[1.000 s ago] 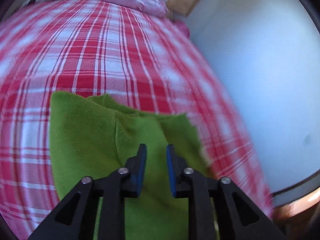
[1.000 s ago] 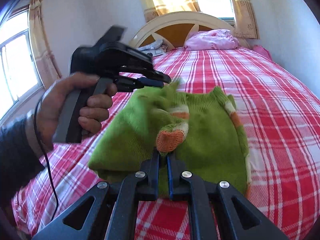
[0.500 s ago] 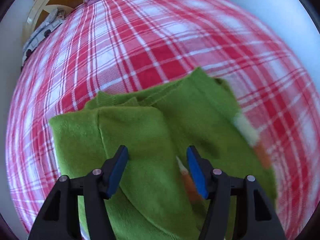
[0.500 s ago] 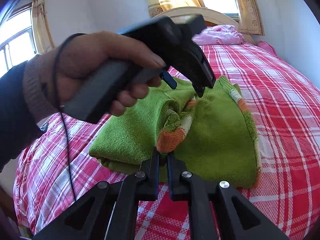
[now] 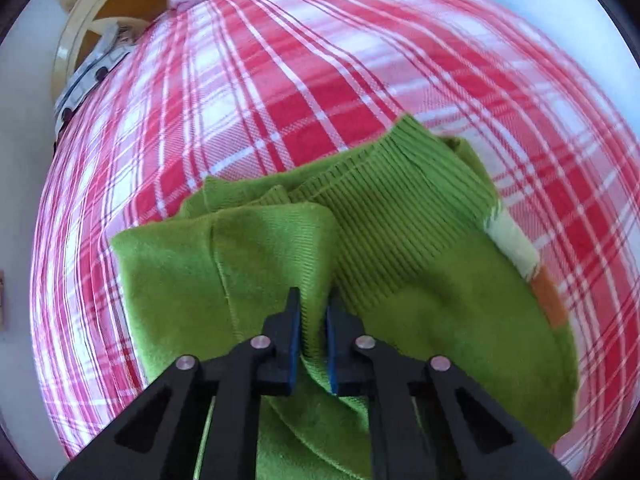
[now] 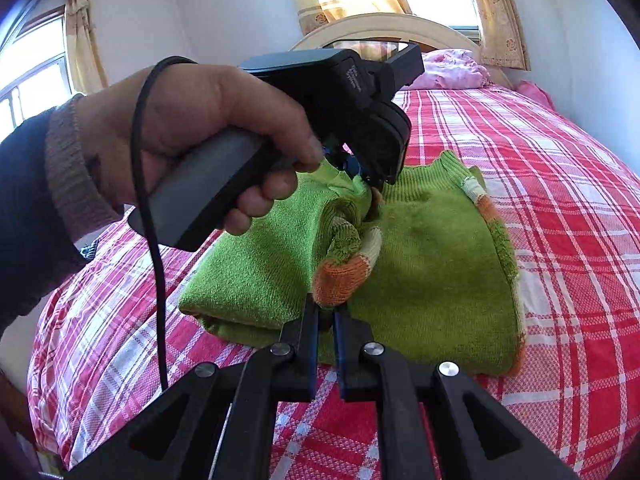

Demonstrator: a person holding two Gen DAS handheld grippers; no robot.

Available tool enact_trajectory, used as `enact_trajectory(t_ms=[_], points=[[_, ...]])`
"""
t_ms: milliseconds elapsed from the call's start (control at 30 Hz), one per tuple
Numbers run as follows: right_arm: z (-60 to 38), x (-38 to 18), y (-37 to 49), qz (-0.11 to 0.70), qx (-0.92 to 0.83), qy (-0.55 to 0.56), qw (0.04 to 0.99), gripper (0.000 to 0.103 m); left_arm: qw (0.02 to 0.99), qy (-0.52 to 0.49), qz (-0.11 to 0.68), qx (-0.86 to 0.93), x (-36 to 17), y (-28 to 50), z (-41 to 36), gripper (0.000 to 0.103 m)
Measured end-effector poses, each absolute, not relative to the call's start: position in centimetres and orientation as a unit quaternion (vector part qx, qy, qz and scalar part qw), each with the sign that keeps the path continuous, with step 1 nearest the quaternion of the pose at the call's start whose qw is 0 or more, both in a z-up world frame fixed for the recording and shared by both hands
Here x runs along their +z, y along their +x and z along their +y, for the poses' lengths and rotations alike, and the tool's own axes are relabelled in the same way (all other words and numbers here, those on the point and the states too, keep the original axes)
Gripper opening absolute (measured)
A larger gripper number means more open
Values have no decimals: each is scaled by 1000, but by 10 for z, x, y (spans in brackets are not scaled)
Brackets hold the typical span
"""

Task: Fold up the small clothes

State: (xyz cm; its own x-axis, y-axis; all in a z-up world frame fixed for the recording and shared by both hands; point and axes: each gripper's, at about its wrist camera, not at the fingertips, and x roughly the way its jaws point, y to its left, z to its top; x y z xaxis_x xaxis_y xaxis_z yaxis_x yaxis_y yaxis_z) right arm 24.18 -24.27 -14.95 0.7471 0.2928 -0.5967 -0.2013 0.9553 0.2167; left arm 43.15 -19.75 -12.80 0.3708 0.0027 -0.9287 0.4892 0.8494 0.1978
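A small green knitted sweater (image 6: 432, 264) with orange and cream striped cuffs lies partly folded on the red plaid bed (image 6: 560, 184). My left gripper (image 5: 311, 312) is shut on a fold of the green sweater (image 5: 400, 240) near its ribbed hem. In the right wrist view the left gripper (image 6: 356, 168) pinches the fold from above. My right gripper (image 6: 326, 312) is shut on the orange sleeve cuff (image 6: 340, 276) at the sweater's near edge.
A pink crumpled cloth (image 6: 456, 72) lies at the headboard (image 6: 384, 28). A patterned item (image 5: 86, 76) lies at the bed's far left. White wall runs along the right side (image 6: 580, 60). Curtained windows stand behind and to the left.
My left gripper was open over the sweater half a second ago and has now closed on a fold of it. The right gripper stays shut on the cuff.
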Motion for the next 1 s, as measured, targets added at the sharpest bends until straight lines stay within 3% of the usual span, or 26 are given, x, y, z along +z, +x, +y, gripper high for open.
enact_trajectory(t_ms=[133,300,667,1000], points=[[-244,-145,238,318,131,69,936,6,818,154,527,-171,-94,436,-183,11],[-257,-136,238,307,118,84,941,6,825,134,513,-193,-67,434,-190,10],[-316,-153,234,352,78,235,903,6,812,125,517,-241,-89,426,-234,10],[-335,-165,237,358,51,275,891,6,811,114,513,-258,-101,420,-250,10]])
